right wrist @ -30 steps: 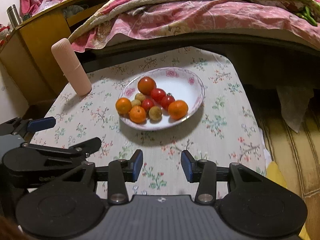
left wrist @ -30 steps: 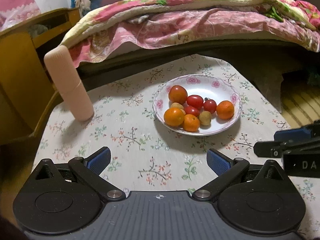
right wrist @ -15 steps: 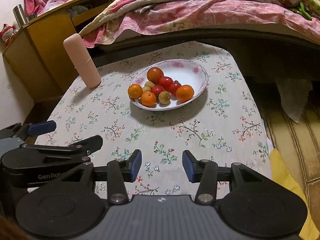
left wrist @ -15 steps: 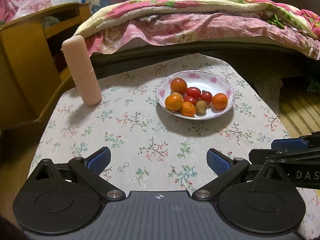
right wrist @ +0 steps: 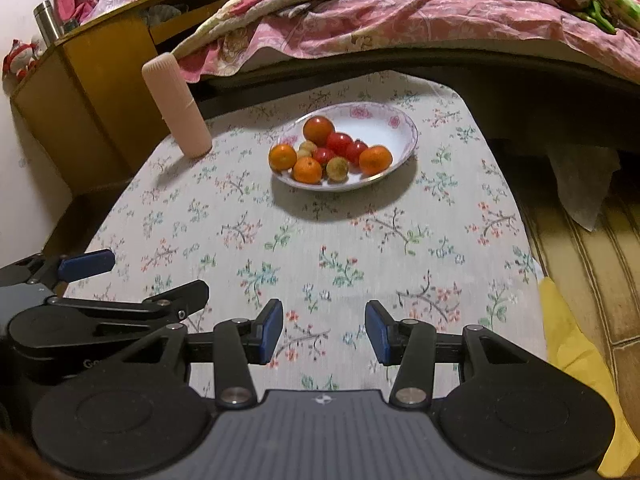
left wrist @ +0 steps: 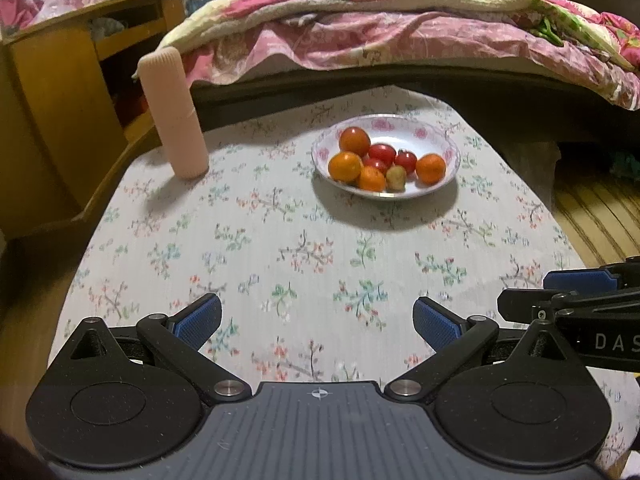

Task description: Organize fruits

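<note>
While both sets of jaws gape empty, fruits [left wrist: 384,164] heaped in bowl [left wrist: 448,140], no clear long axis.

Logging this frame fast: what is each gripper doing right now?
Left gripper: open, holding nothing, over the tablecloth.
Right gripper: open, holding nothing, short of the fruit bowl.

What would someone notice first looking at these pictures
A flowered bowl heaped with oranges and small red tomatoes sits toward the far side of a table covered in a floral cloth. A tall pink bottle stands upright at the far left corner, apart from the bowl. The left gripper and right gripper hang open and empty over the near edge.
</note>
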`<state>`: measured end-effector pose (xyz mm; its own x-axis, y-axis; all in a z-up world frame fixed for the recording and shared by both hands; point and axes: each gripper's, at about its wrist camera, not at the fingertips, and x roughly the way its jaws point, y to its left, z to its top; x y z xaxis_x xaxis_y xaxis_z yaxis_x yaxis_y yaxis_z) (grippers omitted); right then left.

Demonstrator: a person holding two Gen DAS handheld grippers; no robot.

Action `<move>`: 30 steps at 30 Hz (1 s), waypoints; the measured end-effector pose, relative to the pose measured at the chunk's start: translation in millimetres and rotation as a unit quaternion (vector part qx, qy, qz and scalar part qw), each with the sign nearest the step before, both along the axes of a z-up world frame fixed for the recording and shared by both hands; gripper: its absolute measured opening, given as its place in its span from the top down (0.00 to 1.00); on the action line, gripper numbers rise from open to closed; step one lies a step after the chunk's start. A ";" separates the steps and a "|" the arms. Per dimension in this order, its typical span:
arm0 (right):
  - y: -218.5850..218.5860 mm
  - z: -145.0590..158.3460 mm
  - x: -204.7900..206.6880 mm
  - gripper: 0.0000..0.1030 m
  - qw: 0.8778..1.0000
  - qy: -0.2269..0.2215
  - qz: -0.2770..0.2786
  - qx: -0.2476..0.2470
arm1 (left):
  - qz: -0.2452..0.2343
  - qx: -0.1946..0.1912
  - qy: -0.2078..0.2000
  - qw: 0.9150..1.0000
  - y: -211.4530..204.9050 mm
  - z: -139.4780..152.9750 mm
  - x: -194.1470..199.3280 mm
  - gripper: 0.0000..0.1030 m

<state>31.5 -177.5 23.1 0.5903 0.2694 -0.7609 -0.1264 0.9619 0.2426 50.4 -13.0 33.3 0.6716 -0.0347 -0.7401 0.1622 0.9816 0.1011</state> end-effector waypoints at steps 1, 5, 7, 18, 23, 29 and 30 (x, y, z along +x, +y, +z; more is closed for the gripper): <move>1.0 -1.3 -3.0 0.54 1.000 0.003 0.001 -0.002 | 0.000 0.002 0.003 1.000 -0.1 -1.2 -2.5 0.00; 0.3 -3.6 -8.8 0.54 1.000 0.012 0.002 -0.007 | 0.000 0.008 0.012 1.000 -0.9 -4.5 -10.3 0.01; 0.6 -4.4 -11.9 0.54 1.000 0.016 0.002 -0.009 | 0.001 0.008 0.016 1.000 -1.3 -5.6 -13.1 0.01; 2.4 -6.5 -23.2 0.54 0.999 0.028 0.004 -0.016 | 0.008 0.005 0.036 0.999 0.0 -9.6 -24.1 0.03; 4.6 -7.7 -26.2 0.54 0.999 0.030 0.006 -0.019 | 0.009 0.008 0.038 0.999 0.4 -10.4 -27.3 0.03; 5.7 -9.0 -28.3 0.54 0.999 0.031 0.007 -0.021 | 0.007 0.011 0.039 0.999 0.0 -11.1 -29.1 0.04; 5.9 -9.1 -28.5 0.54 0.999 0.031 0.007 -0.021 | 0.007 0.011 0.039 0.999 -0.1 -11.2 -29.1 0.05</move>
